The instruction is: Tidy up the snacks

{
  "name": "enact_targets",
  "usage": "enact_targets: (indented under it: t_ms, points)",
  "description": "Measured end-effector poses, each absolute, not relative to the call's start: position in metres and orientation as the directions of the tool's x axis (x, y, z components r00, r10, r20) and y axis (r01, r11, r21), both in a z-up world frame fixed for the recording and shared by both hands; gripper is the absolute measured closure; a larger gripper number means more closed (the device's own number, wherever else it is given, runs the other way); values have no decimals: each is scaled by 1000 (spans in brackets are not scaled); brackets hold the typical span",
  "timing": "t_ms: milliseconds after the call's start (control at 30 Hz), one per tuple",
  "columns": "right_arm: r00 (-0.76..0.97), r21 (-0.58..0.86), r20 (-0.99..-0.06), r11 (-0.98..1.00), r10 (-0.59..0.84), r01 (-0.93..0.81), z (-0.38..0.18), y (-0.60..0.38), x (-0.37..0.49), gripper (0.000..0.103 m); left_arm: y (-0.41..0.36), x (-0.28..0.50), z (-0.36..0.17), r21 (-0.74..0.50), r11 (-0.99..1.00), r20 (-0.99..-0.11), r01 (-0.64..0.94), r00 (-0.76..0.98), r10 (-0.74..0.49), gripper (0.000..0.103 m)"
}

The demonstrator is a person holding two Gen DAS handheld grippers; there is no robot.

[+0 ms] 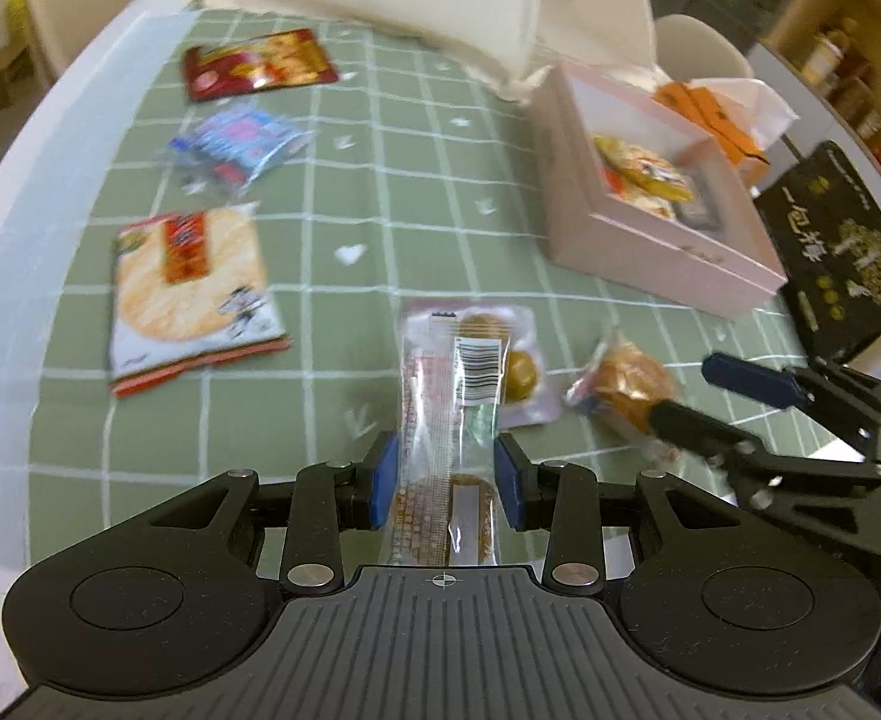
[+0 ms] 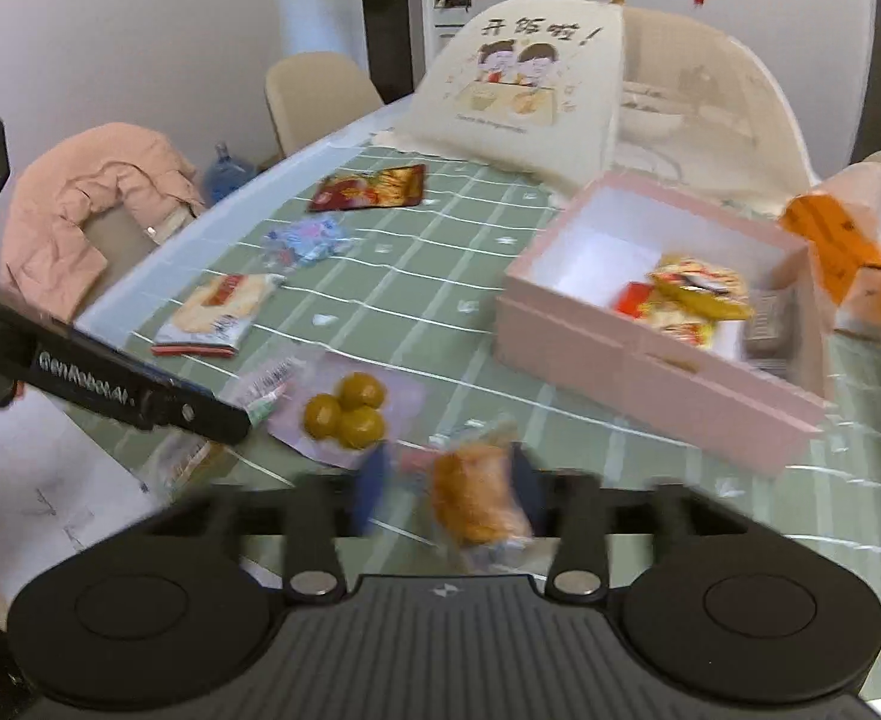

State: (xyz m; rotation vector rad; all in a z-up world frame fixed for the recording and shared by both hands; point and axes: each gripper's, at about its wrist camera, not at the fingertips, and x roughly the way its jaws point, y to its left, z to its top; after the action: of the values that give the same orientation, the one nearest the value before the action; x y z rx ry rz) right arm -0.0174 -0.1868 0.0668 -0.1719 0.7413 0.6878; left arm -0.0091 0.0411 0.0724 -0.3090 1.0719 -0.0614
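My left gripper is shut on a long clear snack packet with a barcode, which reaches forward over the green checked cloth. My right gripper is closed around an orange bun in clear wrap; the view is blurred. That bun and the right gripper also show at the right of the left wrist view. A pack of three yellow-green balls lies just ahead. The pink box holds several snacks at the right.
On the cloth lie a rice cracker pack, a blue packet and a red packet. A cream bag stands behind. An orange carton and a black box sit past the pink box.
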Motion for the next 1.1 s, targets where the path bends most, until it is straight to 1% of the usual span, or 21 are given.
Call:
enact_targets:
  t_ms: [100,233,333,433,500,567,700,800,967,1033,1067,1100]
  points:
    - [507,96,-665,737,548,-669,54,-156,-14,42,52,-19,67,-274,951,-862,-142,474,-177,63]
    - [512,69,-696,756,504,-651,37,-118,-6,42,74,-27,59,-284,934,-869,-219,470,-154,63]
    - [521,40,-714,771,467,-636,29,-109,-3,42,86,-26,59,-288,929,-871,-234,468,-152,64]
    - [500,58,-737,779,455,-624,22,-117,3,42,94,-24,61,-304,922,-859,-239,487,-157,64]
    - [481,77,-736,765,476,-639,21,-122,7,42,97,-20,59,-324,913,-855,-248,490,-170,64]
    - [467,60,-744,744,478,-665,23,-120,9,44,94,-17,55,-337,910,-853,-242,487,-187,64]
    - [428,53,-753,694,500,-718,24,-116,12,44,85,-14,51,-356,910,-847,-214,485,-217,63]
    - [406,78,-766,699,498,-711,27,-115,18,44,82,-14,48,-357,908,-848,-220,483,-216,63]
    - [515,27,-721,761,464,-648,29,-108,6,43,88,-14,53,-353,903,-847,-247,495,-195,63]
    - [511,54,-729,782,456,-621,23,-103,7,43,91,-14,54,-340,905,-850,-254,494,-180,63]
    - [514,62,-731,794,449,-605,20,-101,7,41,92,-13,54,-337,906,-852,-256,492,-177,63]
    - [545,56,-714,812,440,-582,19,-101,5,37,93,-14,53,-335,906,-854,-260,490,-175,63]
